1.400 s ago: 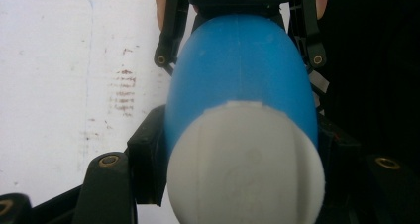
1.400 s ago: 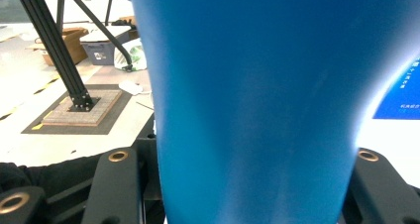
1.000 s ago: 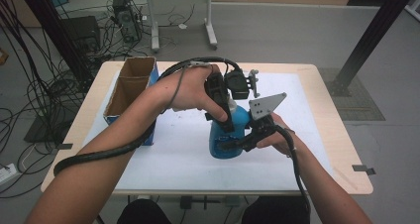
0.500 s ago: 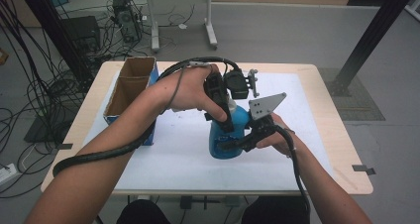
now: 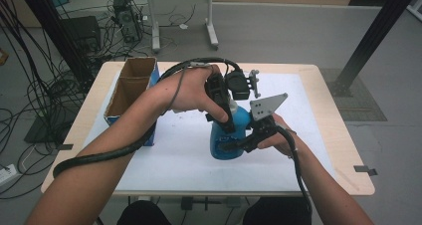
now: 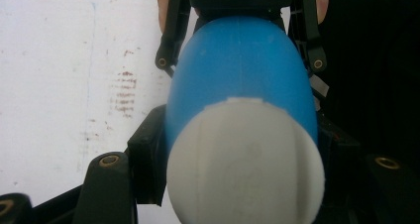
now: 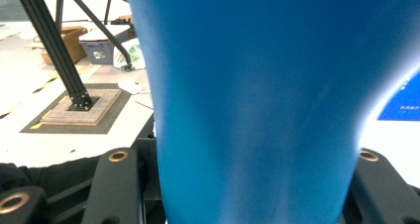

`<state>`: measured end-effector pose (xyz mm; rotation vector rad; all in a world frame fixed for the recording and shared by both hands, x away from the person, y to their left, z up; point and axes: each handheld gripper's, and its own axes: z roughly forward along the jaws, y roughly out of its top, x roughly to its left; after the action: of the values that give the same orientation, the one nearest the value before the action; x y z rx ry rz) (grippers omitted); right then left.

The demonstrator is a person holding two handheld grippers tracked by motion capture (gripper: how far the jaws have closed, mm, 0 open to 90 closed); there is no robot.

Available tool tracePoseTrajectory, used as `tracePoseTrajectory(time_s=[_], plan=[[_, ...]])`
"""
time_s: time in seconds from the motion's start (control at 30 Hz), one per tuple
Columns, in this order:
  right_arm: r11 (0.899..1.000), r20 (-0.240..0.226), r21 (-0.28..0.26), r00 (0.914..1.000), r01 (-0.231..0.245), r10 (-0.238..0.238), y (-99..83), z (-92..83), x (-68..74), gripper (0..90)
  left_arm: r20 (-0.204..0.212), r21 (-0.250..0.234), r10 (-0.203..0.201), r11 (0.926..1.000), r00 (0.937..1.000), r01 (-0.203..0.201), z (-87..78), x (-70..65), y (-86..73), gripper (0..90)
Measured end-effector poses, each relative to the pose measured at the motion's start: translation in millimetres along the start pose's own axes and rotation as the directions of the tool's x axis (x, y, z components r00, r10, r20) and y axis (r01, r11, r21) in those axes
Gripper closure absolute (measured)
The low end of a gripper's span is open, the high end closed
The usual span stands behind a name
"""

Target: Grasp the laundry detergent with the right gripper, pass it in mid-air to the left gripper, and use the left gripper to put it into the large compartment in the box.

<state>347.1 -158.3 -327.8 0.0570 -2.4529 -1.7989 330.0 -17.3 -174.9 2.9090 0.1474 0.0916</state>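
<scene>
A blue plastic bottle [image 5: 226, 138] with a white round cap [image 6: 245, 164] stands on the white mat at mid-table. My left gripper [image 5: 225, 121] comes down from above, and its black jaws are shut on the bottle's upper part, just beside the cap. My right gripper [image 5: 238, 144] reaches in from the right, level with the table, shut on the lower body of the bottle [image 7: 257, 105]. In the left gripper view the right gripper's linkage [image 6: 171, 45] clasps the bottle farther down. A grey three-cornered plate [image 5: 266, 106] tops the right gripper.
An open cardboard box [image 5: 130, 85] with a blue side stands at the table's left edge. The white mat [image 5: 174, 155] covers most of the wooden table [image 5: 343, 150]. Cables lie on the floor at left, and a black post [image 5: 375, 33] rises at back right.
</scene>
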Motion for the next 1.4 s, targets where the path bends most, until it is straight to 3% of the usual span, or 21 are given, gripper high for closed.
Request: tracePoseTrajectory(time_s=[0.47,1.4], plan=[[1.000,-0.010,-0.001,0.9999,-0.002,0.002,0.0,2.8,-1.4,43.3,0.000,-0.010,-0.022,0.9997,0.9998,0.022,0.8,0.2,-3.1,37.7],[1.000,-0.002,-0.015,0.9999,0.014,-0.014,-0.8,2.0,-4.1,41.9,-0.027,0.046,-0.040,0.9981,0.9988,0.042,-1.3,-0.9,3.4,38.1]])
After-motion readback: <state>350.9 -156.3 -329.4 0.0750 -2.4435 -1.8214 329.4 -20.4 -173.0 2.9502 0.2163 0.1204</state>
